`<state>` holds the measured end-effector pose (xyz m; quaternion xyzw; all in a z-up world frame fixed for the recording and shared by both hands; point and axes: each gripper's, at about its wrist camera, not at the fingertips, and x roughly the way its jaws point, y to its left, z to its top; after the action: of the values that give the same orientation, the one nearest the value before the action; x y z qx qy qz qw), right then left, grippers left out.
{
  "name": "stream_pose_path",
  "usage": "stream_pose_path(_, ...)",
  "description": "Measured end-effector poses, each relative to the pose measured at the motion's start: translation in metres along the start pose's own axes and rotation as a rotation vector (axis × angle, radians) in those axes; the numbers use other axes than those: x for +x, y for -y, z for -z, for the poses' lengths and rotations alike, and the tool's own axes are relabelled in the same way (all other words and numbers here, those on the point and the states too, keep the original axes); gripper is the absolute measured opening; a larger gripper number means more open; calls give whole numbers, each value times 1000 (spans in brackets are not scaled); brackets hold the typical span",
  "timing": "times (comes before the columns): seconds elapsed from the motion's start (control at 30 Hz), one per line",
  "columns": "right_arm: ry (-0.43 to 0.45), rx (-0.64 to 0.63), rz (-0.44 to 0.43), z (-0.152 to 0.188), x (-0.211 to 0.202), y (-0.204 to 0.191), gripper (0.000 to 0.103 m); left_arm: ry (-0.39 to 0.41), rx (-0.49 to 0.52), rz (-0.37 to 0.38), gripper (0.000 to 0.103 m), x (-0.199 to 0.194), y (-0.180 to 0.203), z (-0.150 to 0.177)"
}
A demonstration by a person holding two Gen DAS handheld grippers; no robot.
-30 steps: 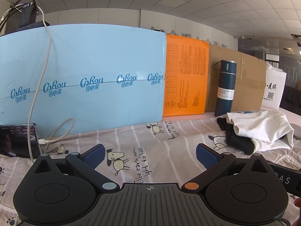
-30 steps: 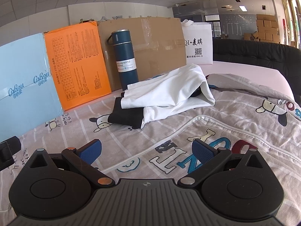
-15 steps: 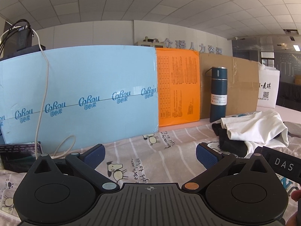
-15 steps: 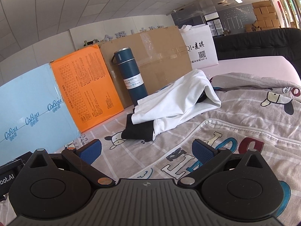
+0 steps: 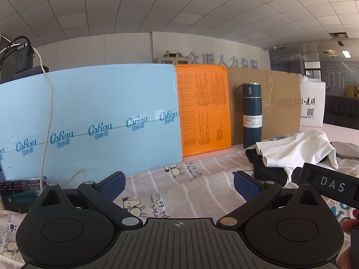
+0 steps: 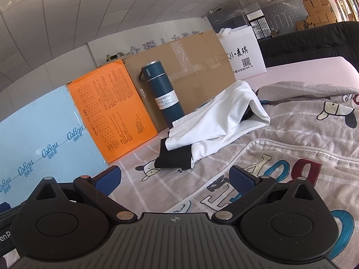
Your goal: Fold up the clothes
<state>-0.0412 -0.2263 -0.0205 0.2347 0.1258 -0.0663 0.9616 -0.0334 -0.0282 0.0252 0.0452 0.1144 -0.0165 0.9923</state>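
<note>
Both the left gripper (image 5: pixel 178 185) and right gripper (image 6: pixel 175 180) are spread wide, gripping nothing; the white garment (image 6: pixel 221 121) lies mid-frame over black clothing (image 6: pixel 174 160), stretching lower left to upper right

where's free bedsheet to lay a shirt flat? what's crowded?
Free: the printed bedsheet in front of the right gripper, nearer than the white garment; also the strip before the blue panel. Crowded: the back edge, where the bottle, white garment and black garment cluster.
</note>
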Motion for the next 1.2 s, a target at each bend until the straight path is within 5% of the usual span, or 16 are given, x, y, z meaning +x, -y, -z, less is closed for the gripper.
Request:
stream_pose_path(0.23,44,89,-67,-3,-9,10,103,62,12,-75,103,-30,-3,-2)
stream_pose_path(0.53,24,155,-398,-3,-22,13,103,122,8,-157,103,-99,-33,14)
stream_pose_path(0.77,-142,115,-589,0,-18,1,103,137,-58,-278,103,-158,-79,33)
stream_pose_path(0.93,-169,-3,-715,9,-34,-14,103,194,-155,-423,103,-207,-126,49)
stream_pose_path(1.2,-269,-244,-956,32,-89,-101,103,325,-306,-635,103,-300,-213,56)
